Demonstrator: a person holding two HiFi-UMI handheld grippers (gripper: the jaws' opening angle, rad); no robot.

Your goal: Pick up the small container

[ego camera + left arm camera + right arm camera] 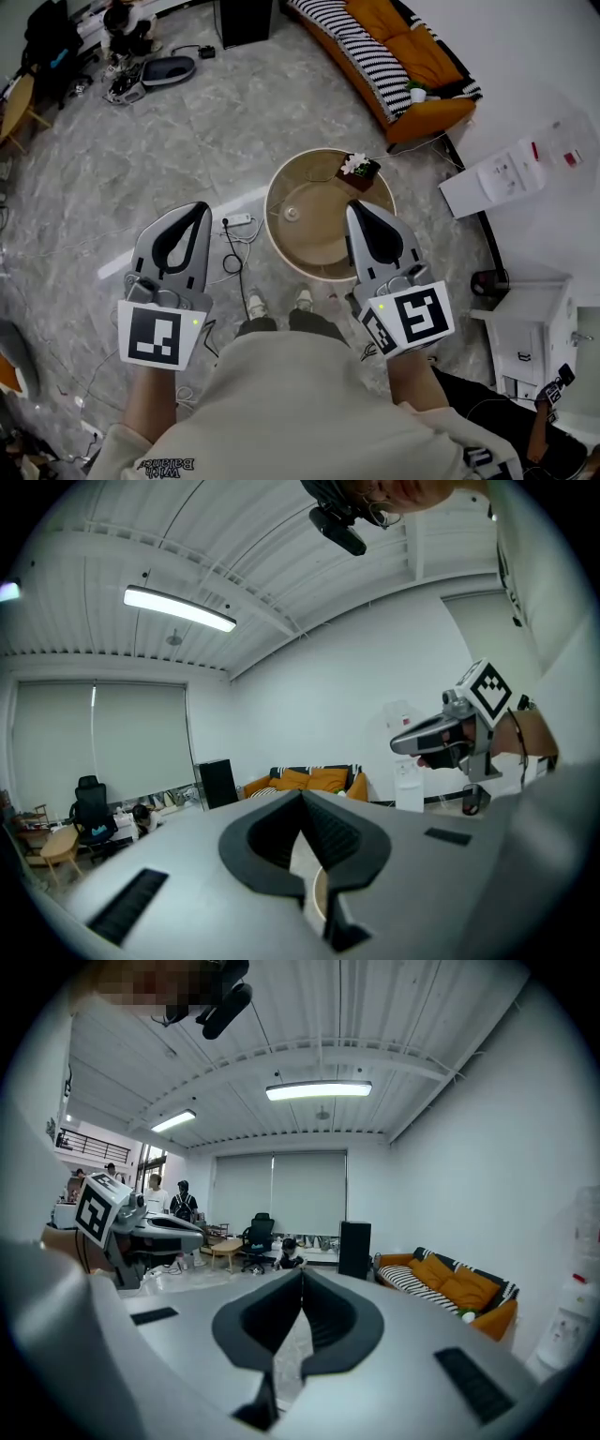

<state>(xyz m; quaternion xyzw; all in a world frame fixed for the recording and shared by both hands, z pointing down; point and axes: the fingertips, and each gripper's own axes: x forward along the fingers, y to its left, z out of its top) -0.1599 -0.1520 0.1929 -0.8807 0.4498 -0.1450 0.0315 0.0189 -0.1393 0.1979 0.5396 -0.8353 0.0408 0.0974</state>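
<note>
A small pale round container [292, 214] sits on the round wooden table [319, 258], left of its middle. A potted plant with white flowers [359, 169] stands at the table's far rim. My left gripper [200, 208] is held over the floor left of the table, jaws shut and empty; in its own view the left gripper [302, 797] shows its tips together. My right gripper [354, 208] hangs over the table's right part, right of the container, shut with nothing in it. The right gripper [301, 1274] shows closed tips in its own view too.
A power strip with cables [239, 222] lies on the marble floor left of the table. An orange sofa [403, 56] stands beyond it. A white dispenser [511, 173] and a white cabinet [530, 337] line the right wall. A person sits on the floor at far left [127, 28].
</note>
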